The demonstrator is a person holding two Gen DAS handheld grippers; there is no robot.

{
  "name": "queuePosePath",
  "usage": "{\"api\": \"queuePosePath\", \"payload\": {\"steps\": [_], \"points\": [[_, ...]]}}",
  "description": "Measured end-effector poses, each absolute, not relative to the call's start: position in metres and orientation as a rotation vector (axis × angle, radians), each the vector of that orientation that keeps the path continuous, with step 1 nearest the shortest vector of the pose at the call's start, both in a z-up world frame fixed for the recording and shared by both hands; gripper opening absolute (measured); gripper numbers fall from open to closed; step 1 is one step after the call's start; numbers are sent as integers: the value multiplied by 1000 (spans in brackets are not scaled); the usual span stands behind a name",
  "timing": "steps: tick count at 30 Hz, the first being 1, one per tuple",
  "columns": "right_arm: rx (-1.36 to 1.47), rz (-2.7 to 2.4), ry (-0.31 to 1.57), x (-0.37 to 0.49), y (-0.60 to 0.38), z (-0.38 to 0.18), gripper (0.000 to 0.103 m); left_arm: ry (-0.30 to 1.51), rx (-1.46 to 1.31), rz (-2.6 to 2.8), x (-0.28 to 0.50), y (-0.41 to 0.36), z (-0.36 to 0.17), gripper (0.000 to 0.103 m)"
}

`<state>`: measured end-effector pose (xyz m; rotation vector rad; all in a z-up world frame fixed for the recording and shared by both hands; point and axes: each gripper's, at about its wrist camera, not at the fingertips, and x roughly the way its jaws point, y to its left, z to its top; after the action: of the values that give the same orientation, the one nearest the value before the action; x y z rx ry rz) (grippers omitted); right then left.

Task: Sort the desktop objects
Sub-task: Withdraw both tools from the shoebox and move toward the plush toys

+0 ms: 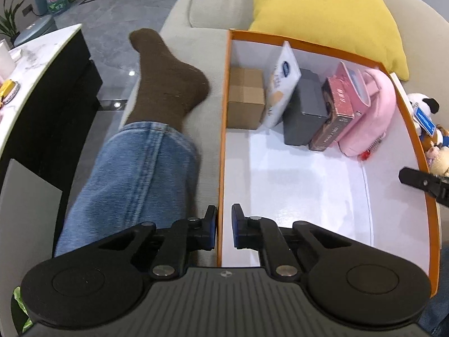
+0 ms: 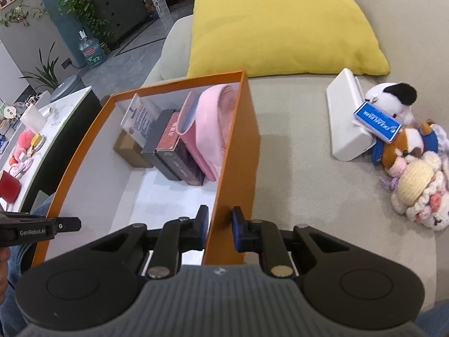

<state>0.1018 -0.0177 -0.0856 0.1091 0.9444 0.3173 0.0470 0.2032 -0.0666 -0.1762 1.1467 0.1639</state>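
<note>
The left tool [image 1: 224, 226] pinched the orange box's [image 1: 303, 45] left wall; the right tool [image 2: 220, 227] straddled its right wall, pads close, contact hard to judge. Inside, a cardboard box [image 1: 246, 98], white packet [image 1: 282, 84], grey box [image 1: 306, 106], red box [image 1: 334, 115] and pink pouch [image 1: 370, 112] crowded the far end, partly hiding each other. The near floor lay bare. Plush toys [image 2: 407, 163] sat well apart on the sofa [image 2: 294, 140].

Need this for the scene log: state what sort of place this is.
Most likely a home living room. The orange box sits on a beige sofa with a yellow cushion behind it, a marble-topped table stands beside the sofa, and potted plants and a water jug stand across the tiled floor.
</note>
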Motion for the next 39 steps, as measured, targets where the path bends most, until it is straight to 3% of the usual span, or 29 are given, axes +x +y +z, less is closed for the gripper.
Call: {"api": "queuePosePath", "payload": {"steps": [17, 21, 23, 27, 39], "points": [[86, 273, 969, 130, -77, -78, 12, 1158, -114, 116, 85, 155, -70, 12], [119, 328, 977, 130, -85, -75, 15, 1144, -136, 116, 83, 161, -66, 12], [151, 374, 978, 130, -95, -69, 16, 1128, -116, 132, 82, 162, -59, 20], [180, 426, 967, 126, -118, -53, 30, 1075, -59, 129, 79, 155, -35, 21], [-111, 381, 813, 125, -178, -21, 35, 881, 63, -145, 89, 49, 27, 25]]}}
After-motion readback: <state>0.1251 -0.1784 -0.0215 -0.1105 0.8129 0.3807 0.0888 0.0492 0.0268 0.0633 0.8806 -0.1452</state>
